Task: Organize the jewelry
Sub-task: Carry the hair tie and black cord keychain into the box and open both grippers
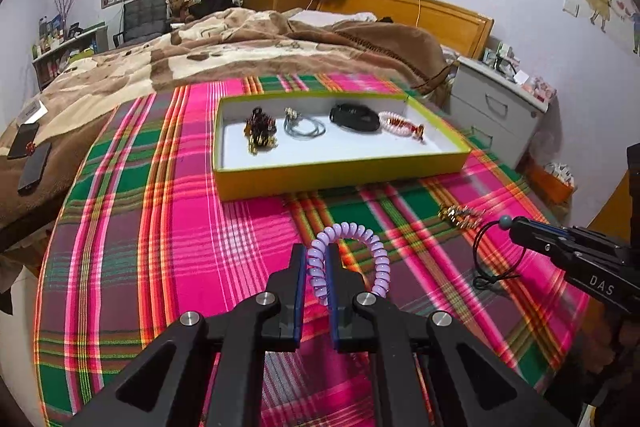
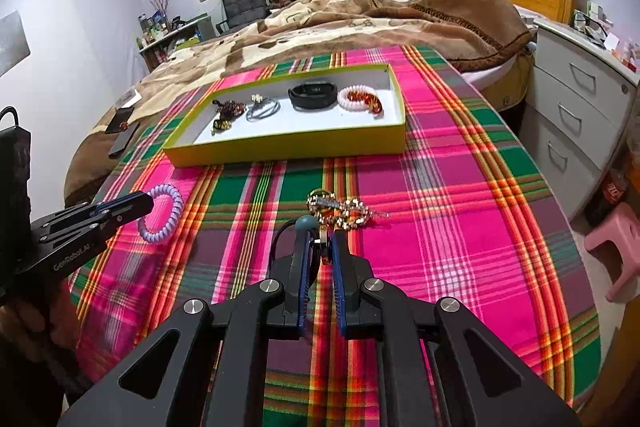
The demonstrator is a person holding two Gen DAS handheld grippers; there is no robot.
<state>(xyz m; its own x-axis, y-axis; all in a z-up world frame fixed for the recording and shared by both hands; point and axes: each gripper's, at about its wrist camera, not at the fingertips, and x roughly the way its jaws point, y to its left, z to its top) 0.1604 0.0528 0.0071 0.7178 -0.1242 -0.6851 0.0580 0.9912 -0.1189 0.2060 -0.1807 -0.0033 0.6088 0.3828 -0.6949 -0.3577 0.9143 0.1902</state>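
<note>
My left gripper [image 1: 317,254] is shut on a lilac spiral bracelet [image 1: 360,247], held just above the plaid cloth; it also shows in the right wrist view [image 2: 162,213]. My right gripper [image 2: 320,237] is shut on a black cord bracelet with a grey-blue bead [image 2: 305,223] and a metal ring; the cord [image 1: 486,259] hangs from it in the left wrist view. A gold bead bracelet [image 2: 344,213] lies on the cloth just ahead of the right gripper. The yellow-green tray [image 1: 340,169] holds a dark beaded piece [image 1: 260,127], grey hair ties [image 1: 304,127], a black band [image 1: 354,117] and a white-red bracelet [image 1: 400,123].
The plaid cloth [image 1: 180,227] covers a round table beside a bed with a brown blanket [image 1: 240,43]. Two phones [image 1: 32,155] lie on the blanket at left. A white drawer unit [image 2: 576,107] and a pink stool [image 2: 616,251] stand at right.
</note>
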